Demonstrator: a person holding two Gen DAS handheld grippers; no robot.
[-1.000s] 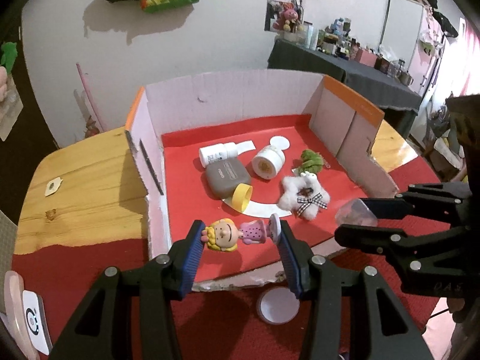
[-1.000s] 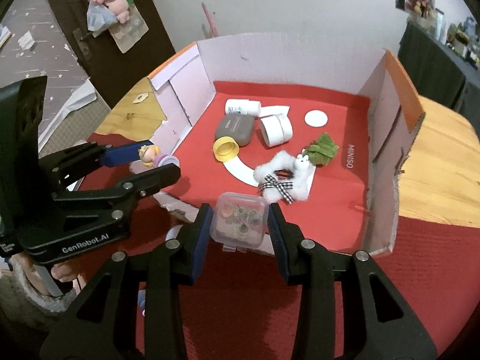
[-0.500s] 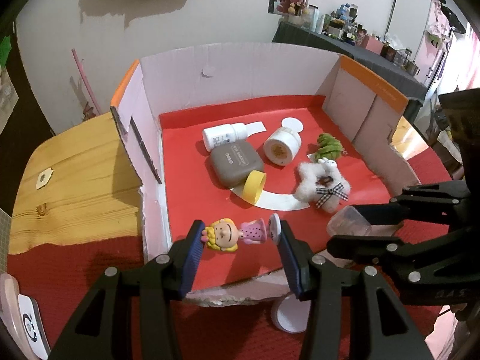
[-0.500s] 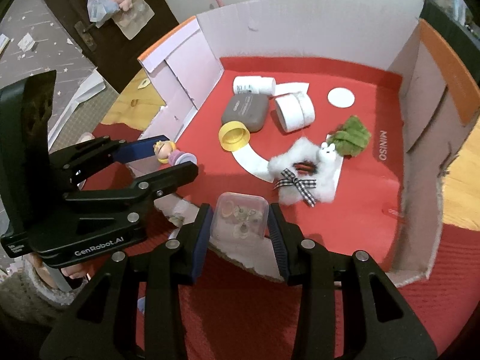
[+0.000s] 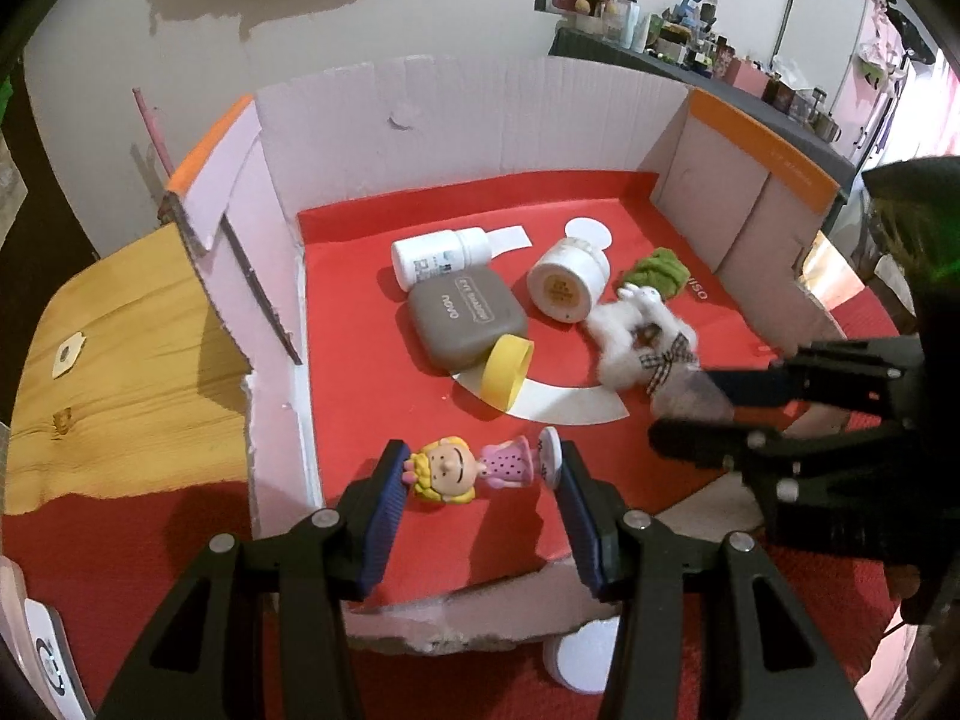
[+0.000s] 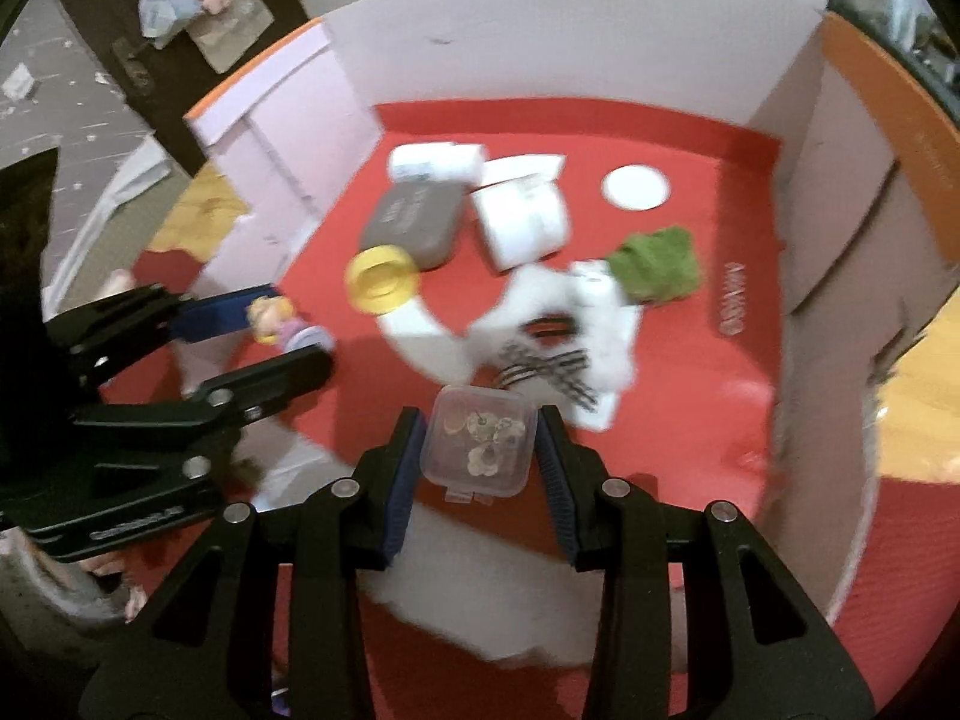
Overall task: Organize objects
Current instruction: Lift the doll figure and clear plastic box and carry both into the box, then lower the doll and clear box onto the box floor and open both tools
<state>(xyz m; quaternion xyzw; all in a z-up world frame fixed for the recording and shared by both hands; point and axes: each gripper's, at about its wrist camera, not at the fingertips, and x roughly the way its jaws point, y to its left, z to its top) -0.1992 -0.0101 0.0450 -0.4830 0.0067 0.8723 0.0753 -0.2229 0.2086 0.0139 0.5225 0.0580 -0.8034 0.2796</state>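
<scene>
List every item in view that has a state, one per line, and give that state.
left gripper: shut on the doll figurine, held sideways
right gripper: shut on the clear plastic case, lid closed
cardboard box: open, near wall torn low
grey case: closed, flat
white bottle: capped, on its side
white jar: on its side
yellow cap: loose, on edge

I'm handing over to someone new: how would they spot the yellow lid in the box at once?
Look into the open cardboard box with the red floor. Near the middle lies a grey case; the yellow lid leans against its near corner, tipped on edge over a white curved print. It is the only yellow ring there, among white and grey containers.
</scene>
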